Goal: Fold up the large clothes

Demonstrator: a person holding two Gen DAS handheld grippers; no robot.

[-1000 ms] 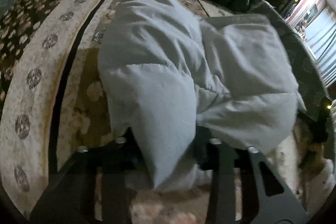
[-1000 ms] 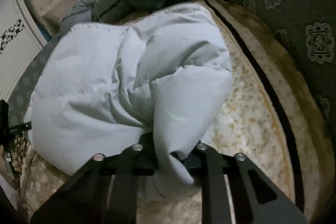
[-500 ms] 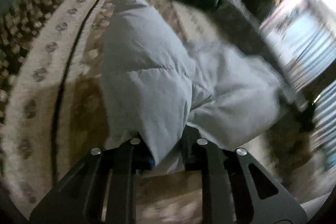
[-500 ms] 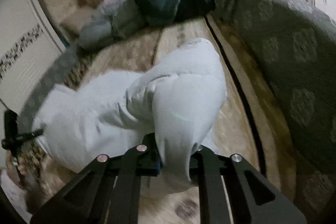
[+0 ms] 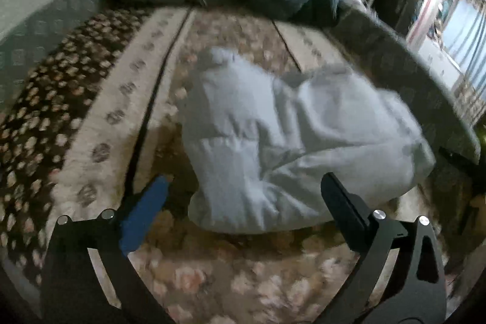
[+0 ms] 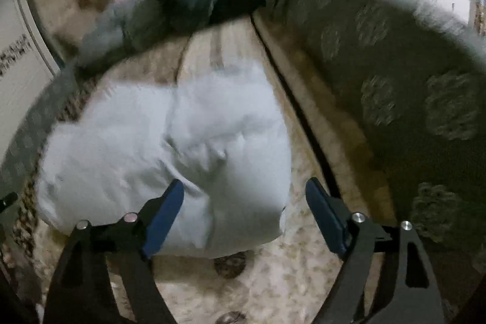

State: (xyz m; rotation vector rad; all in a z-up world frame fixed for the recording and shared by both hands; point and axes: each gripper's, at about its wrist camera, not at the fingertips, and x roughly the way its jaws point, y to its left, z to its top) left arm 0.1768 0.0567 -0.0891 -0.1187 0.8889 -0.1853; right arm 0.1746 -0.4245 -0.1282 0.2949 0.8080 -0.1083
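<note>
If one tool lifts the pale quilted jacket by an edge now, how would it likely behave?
The pale quilted jacket would probably drape limply, since it lies in soft, rumpled folds. Its puffed panels suggest it is light for its bulk. The loose fold would likely fall open; the left tool and right tool are both open.

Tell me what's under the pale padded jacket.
The padded jacket lies on a floral bedspread, which shows all around it. Whatever is directly beneath is covered.
</note>
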